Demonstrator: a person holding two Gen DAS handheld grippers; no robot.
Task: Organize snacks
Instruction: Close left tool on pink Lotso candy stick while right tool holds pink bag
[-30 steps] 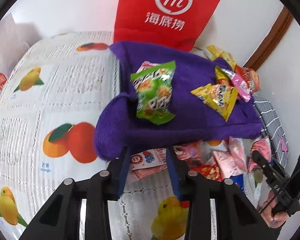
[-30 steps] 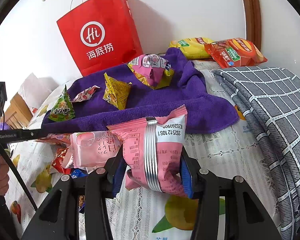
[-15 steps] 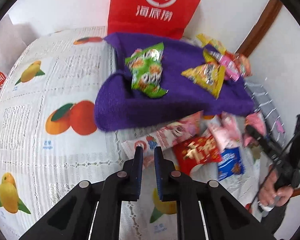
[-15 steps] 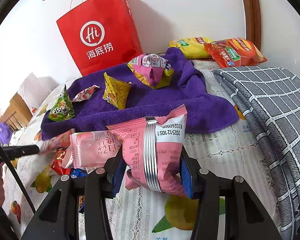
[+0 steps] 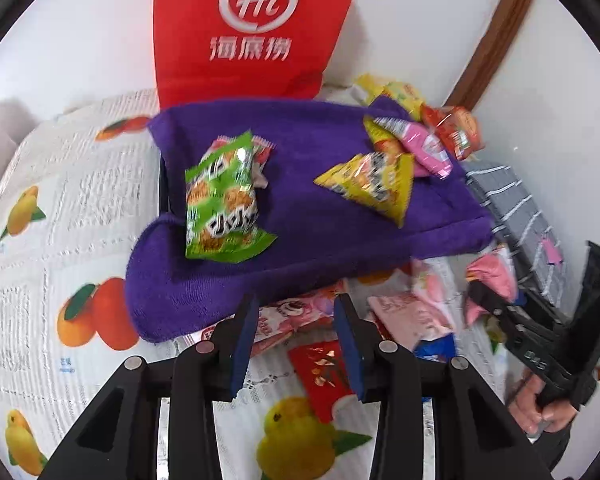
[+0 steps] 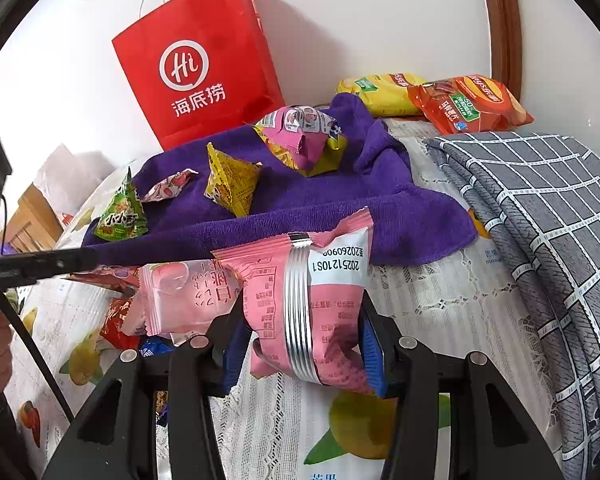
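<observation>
Since half a second ago, the left gripper [image 5: 296, 330] has swung back toward the purple towel [image 5: 312, 240], and its jaws, then nearly together, are now opening. Nothing is gripped between them; a pink-and-white snack packet [image 5: 288, 320] lies on the cloth below the gap, at the towel's near edge. The right gripper [image 6: 304, 344] has not shifted: its jaws stay clamped on a pink snack bag [image 6: 312, 300], held upright with its printed back facing the camera.

On the towel lie a green snack bag [image 5: 222, 200], a yellow triangular packet [image 5: 374, 184] and a pink-and-yellow packet [image 6: 300, 140]. A loose pile of pink, red and blue packets [image 5: 412, 320] sits on the fruit-print tablecloth [image 5: 60, 240] just in front of the towel. A red paper bag [image 6: 196, 64] stands against the wall behind. Yellow and orange chip bags [image 6: 436, 100] rest beside a grey checked blanket [image 6: 540, 208].
</observation>
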